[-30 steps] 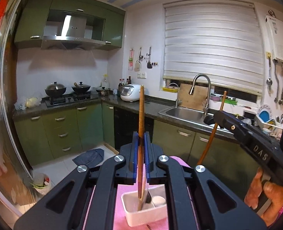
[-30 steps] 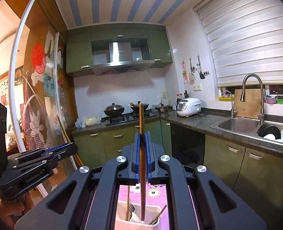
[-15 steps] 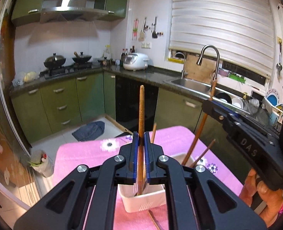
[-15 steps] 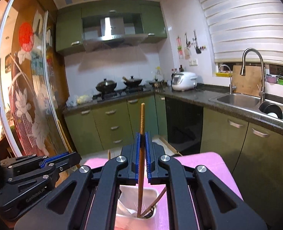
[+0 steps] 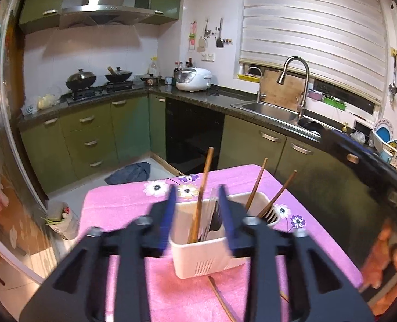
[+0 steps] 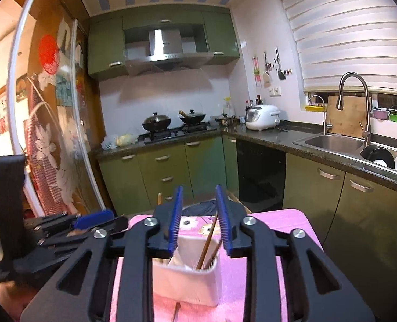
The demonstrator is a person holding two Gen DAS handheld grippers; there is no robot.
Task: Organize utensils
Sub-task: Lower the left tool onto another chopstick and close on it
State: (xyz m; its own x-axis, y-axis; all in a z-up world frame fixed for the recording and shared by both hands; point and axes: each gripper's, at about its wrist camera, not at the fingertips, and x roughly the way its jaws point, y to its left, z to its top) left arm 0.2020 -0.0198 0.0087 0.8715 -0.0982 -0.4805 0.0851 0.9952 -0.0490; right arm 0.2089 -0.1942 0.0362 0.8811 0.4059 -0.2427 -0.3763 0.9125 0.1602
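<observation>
Both tools releasing chopsticks into the holder

The left tool [image 5: 197, 214] and right tool [image 6: 198, 220] are opening, pads off the brown wooden chopsticks [image 5: 201, 196] that stand near upright between the jaws, tips down in the white plastic utensil holder [image 5: 206, 252] directly below and ahead on the pink flowered desk [image 5: 118, 204]. One more stick [image 5: 220, 297] lies flat just before the holder, likely nearer the left tool.

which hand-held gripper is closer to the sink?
Right. The right hand-held gripper is at the white caddy on the side toward the sink; the left hand-held gripper is beside it, on the side away from the sink.
</observation>
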